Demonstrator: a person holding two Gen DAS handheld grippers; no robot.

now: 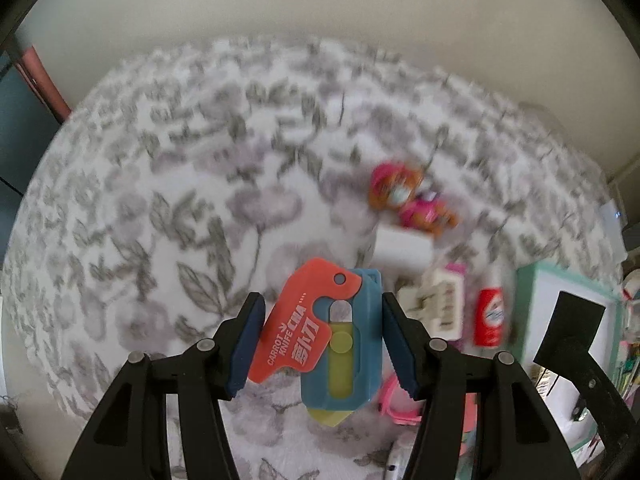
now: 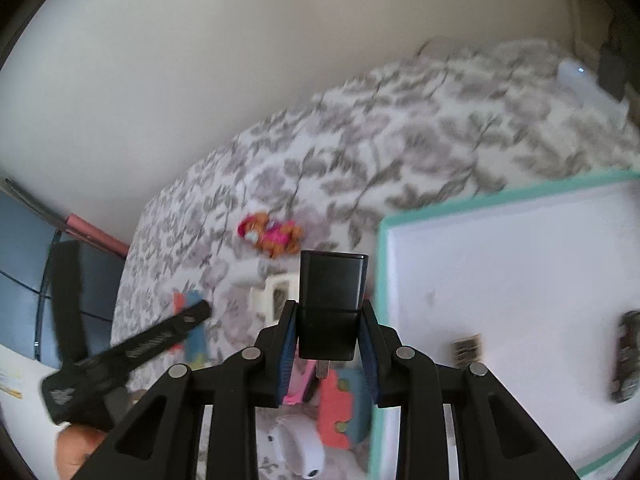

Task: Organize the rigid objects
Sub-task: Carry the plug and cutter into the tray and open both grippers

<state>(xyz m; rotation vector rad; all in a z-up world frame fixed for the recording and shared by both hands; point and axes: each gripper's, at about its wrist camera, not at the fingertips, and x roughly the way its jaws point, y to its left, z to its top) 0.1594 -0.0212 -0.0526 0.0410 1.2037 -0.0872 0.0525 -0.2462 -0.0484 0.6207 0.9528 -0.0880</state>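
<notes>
Toy knife, the orange and blue plastic one, is sitting between the pads of the left gripper, lifted off the flowery bedspread. The right gripper is clamping a black charger just beside the teal-edged tray. I'd say both are heading for that tray, so keep the squeeze steady, carry them level over the rim, and lower them onto bare white floor away from the 2 bits already lying there.
</notes>
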